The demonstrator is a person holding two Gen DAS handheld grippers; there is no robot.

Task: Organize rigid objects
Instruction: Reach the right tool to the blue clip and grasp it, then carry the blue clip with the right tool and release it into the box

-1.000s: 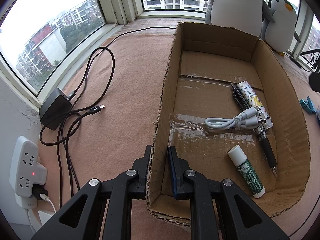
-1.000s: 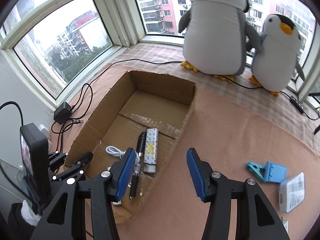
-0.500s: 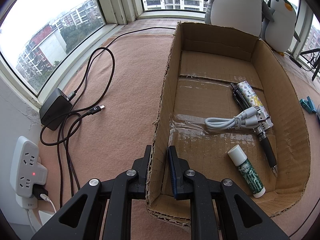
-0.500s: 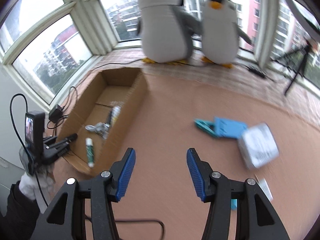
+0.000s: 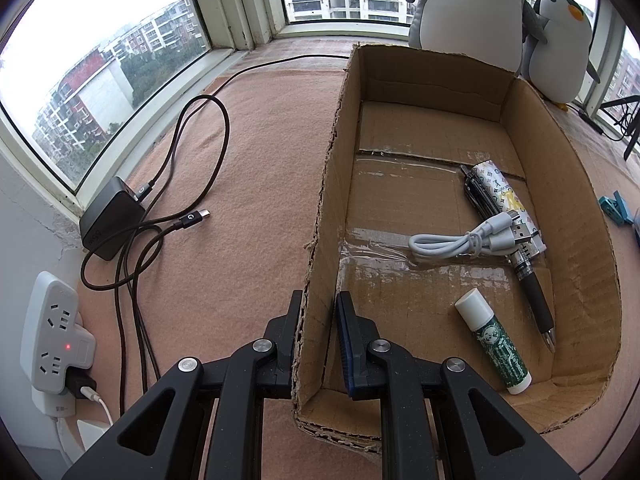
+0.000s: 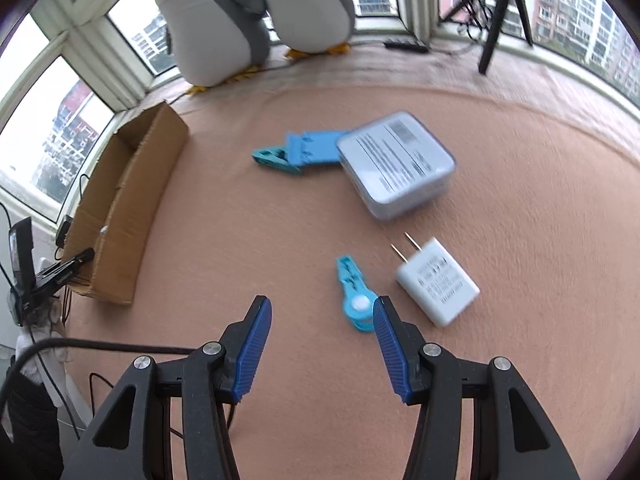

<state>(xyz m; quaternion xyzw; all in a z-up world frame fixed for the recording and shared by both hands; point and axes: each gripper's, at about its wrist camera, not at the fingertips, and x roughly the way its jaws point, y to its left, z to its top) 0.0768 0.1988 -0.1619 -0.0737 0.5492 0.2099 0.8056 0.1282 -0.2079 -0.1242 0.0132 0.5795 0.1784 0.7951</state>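
Observation:
My left gripper (image 5: 318, 320) is shut on the near left wall of the cardboard box (image 5: 320, 216), one finger outside and one inside. In the box lie a green glue stick (image 5: 494, 336), a black pen (image 5: 532, 292), a white cable (image 5: 468, 240) and a patterned tube (image 5: 504, 196). My right gripper (image 6: 322, 340) is open and empty above the mat. Just ahead of it lie a small blue clip (image 6: 354, 294), a white plug adapter (image 6: 438, 282), a grey-white case (image 6: 396, 160) and a blue clamp (image 6: 298, 152). The box (image 6: 124, 204) shows at the left.
Two plush penguins (image 6: 224, 20) stand by the window. A black charger with looped cable (image 5: 112, 220) and a white power strip (image 5: 52, 336) lie left of the box. A tripod (image 6: 500, 8) stands at the back right. Window frames border the mat.
My right gripper has swung right, away from the box, and now faces the loose items on the mat. My left gripper has stayed clamped on the box wall.

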